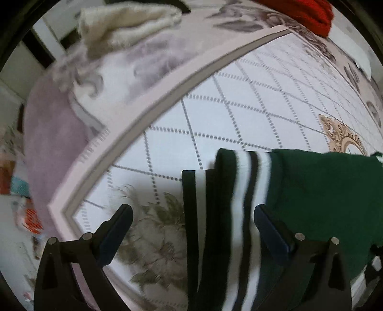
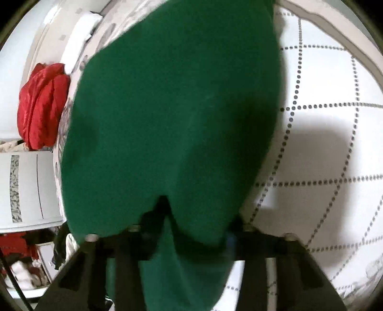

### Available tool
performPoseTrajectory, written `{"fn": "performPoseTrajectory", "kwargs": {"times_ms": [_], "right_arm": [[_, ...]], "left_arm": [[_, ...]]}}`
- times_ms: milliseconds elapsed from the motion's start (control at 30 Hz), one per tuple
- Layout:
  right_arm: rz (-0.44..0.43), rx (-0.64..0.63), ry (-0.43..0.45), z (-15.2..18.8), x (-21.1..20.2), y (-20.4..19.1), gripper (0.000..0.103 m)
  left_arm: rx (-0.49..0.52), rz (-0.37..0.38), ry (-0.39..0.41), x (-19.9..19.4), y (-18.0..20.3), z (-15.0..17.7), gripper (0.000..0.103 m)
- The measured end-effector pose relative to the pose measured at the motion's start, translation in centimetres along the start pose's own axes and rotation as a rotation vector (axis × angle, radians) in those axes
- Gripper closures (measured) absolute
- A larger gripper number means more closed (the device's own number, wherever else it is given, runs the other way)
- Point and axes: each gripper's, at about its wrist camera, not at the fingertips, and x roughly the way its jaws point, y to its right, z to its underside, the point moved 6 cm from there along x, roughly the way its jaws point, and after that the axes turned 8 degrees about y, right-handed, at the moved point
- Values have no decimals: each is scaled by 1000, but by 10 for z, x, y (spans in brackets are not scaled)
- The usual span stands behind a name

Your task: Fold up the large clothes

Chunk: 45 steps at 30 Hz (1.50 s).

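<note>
We see the left claw [image 1: 192, 219] spread wide, its two dark fingers well apart and pinching nothing, while the striped band [image 1: 235, 191] of a green garment [image 1: 323, 191] runs up between them without either finger clearly pressing it. That band is dark green with white stripes, and it lies on a bedspread [image 1: 239, 100] printed with a dotted diamond grid, a pale pink border and greyish flowers; the body of the garment spreads off to the right of the band. Farther back on the bed we make out a cream fluffy garment [image 1: 124, 26] near the top left and a red item [image 1: 308, 14] at the top right edge. From the right wrist, the green garment [image 2: 172, 114] fills most of the view, draped over the right claw [image 2: 189, 229] so that the fingertips are hidden; a fold of the cloth runs down between the finger bases, but we cannot tell whether this claw is pinching it or merely covered by it. Beside the cloth to the right lies the same dotted bedspread [image 2: 323, 148] with a dark shadow on it, and at the left a red garment [image 2: 40, 107] rests near a white cabinet [image 2: 28, 186].
</note>
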Motion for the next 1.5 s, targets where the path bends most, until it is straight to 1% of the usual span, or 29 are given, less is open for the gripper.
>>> {"fn": "performPoseTrajectory", "kwargs": {"times_ms": [67, 133, 167, 200, 233, 300, 367, 400, 467, 500, 533, 633, 700, 733, 767, 833, 900, 933, 967, 1000, 1033, 1067, 1133, 1200, 1300, 1333, 1367, 1433, 1500], "right_arm": [[-7, 41, -23, 17, -12, 4, 83], [18, 35, -88, 46, -23, 8, 84], [25, 38, -141, 61, -26, 12, 84], [33, 47, -225, 79, -28, 21, 83], [53, 42, -292, 102, -26, 19, 78], [108, 30, -430, 122, -34, 28, 70], [149, -16, -483, 124, -52, 29, 66], [170, -62, -486, 124, -59, 27, 61], [199, -201, -452, 105, -79, 10, 44], [200, -262, -421, 92, -85, -5, 32], [194, -318, -380, 76, -87, -23, 28], [199, -480, -277, 25, -76, -69, 24], [218, -595, -194, -20, -54, -97, 24], [227, -651, -171, -34, -40, -107, 24], [248, -700, -162, -64, -22, -119, 24], [265, -772, -190, -94, 6, -117, 24], [221, -810, -258, -107, 30, -111, 24], [199, -809, -297, -97, 36, -106, 24], [167, -802, -338, -89, 39, -100, 25], [123, -798, -333, -87, 41, -101, 38], [85, -807, -309, -84, 39, -101, 85], [86, -818, -291, -83, 33, -100, 96], [45, -791, -209, -80, 12, -108, 97], [3, -672, -138, -92, -8, -106, 97], [17, -593, -38, -107, -20, -97, 97], [43, -576, -36, -110, -14, -93, 97], [81, -531, -67, -115, 0, -82, 97], [131, -453, -196, -115, 31, -63, 95], [158, -429, -235, -118, 35, -64, 88]], "left_arm": [[51, -33, 45, -23, 6, -3, 0], [103, -50, 80, -43, 18, -10, 0], [127, -52, 94, -51, 23, -12, 0], [161, -56, 107, -59, 32, -12, 0], [184, -54, 113, -60, 46, -13, 0], [249, -25, 107, -67, 79, -7, 0], [293, 9, 99, -64, 113, -2, 0], [307, 32, 89, -64, 128, 3, 0], [332, 78, 73, -60, 168, 11, 0], [345, 96, 67, -57, 186, 14, 0], [355, 108, 63, -54, 200, 13, 0], [389, 98, 57, -31, 241, 15, 0], [423, 75, 5, 4, 260, 25, 0], [432, 69, -20, 18, 263, 30, 0], [417, 83, -45, 29, 263, 35, 0], [307, 166, -45, 33, 252, 29, 0], [277, 210, -52, 34, 245, 28, 0], [278, 213, -47, 33, 244, 27, 0], [282, 212, -41, 32, 243, 27, 0], [284, 211, -38, 32, 242, 27, 0], [282, 207, -38, 31, 242, 27, 0], [281, 203, -40, 31, 242, 26, 0], [274, 195, -41, 30, 241, 25, 0], [260, 195, -34, 29, 238, 24, 0], [255, 194, -25, 28, 233, 22, 0], [266, 187, -27, 29, 231, 23, 0], [274, 188, -27, 28, 231, 23, 0], [288, 177, -29, 26, 231, 24, 0], [297, 153, -52, 22, 229, 24, 0]]}}
